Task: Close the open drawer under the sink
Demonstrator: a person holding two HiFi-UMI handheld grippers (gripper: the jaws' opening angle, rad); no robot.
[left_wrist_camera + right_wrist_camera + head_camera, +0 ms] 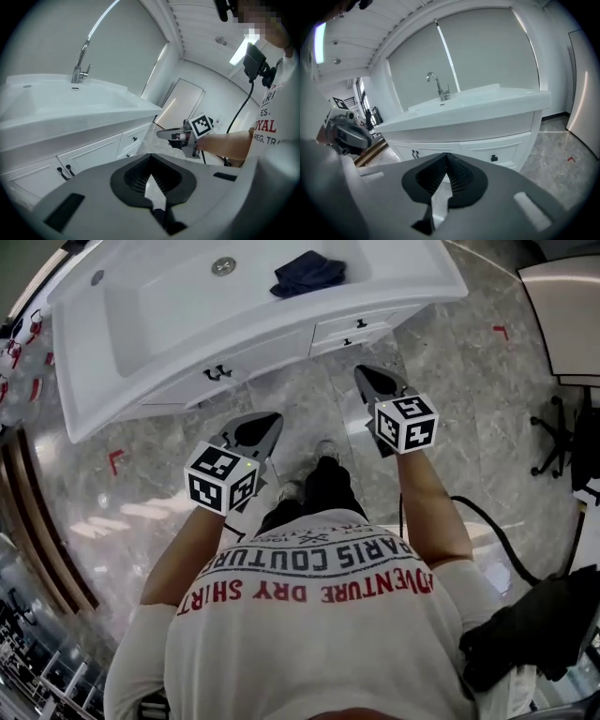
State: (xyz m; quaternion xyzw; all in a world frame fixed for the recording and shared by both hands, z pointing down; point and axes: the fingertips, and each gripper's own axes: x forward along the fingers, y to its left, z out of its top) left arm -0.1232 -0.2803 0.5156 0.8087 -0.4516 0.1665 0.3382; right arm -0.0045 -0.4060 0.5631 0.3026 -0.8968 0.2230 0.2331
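The left tool [275, 418] and right tool [364, 373] are both pinched shut, empty. Ahead of the right one, the drawer [352, 332] under the sink [141, 343] juts out slightly.

The sink [86, 395] stands ahead of me, with its faucet [438, 86] at the far edge by the wall. A cloth [307, 273] lies at the sink's right end, right of the drain [223, 266]. Beneath the sink, the cabinet doors [217, 372] sit to the left and two stacked drawers [361, 331] to the right. My left hand-held gripper [265, 424] hangs over the floor [309, 399] before the doors, well apart from them. My right hand-held gripper [368, 374] is before the drawers, nearer but not touching. An office chair [555, 432] stands far to the right, and a cable [497, 531] trails over the floor beside my right arm.
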